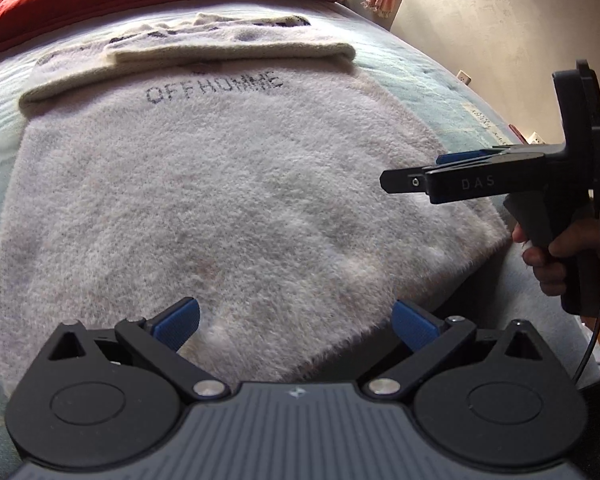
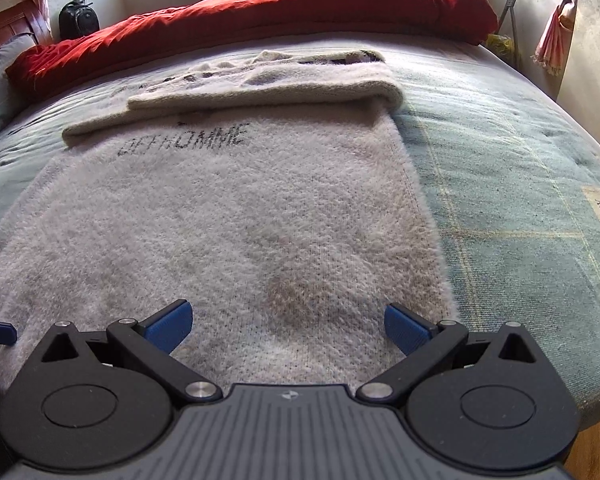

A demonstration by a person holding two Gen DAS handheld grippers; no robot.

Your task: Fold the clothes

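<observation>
Sweater [image 2: 228,216] lay flat on bed [image 2: 520,200], sleeves [image 2: 260,88] already folded across chest. Left gripper [image 1: 296,322] and right gripper [image 2: 288,326] were held spread over hem, empty. Hem corners should be pinched evenly.

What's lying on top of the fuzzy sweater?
A folded sleeve lies across the sweater above its black lettering. Whatever print sits beneath that sleeve is covered. Both tools hover open, touching nothing.
</observation>
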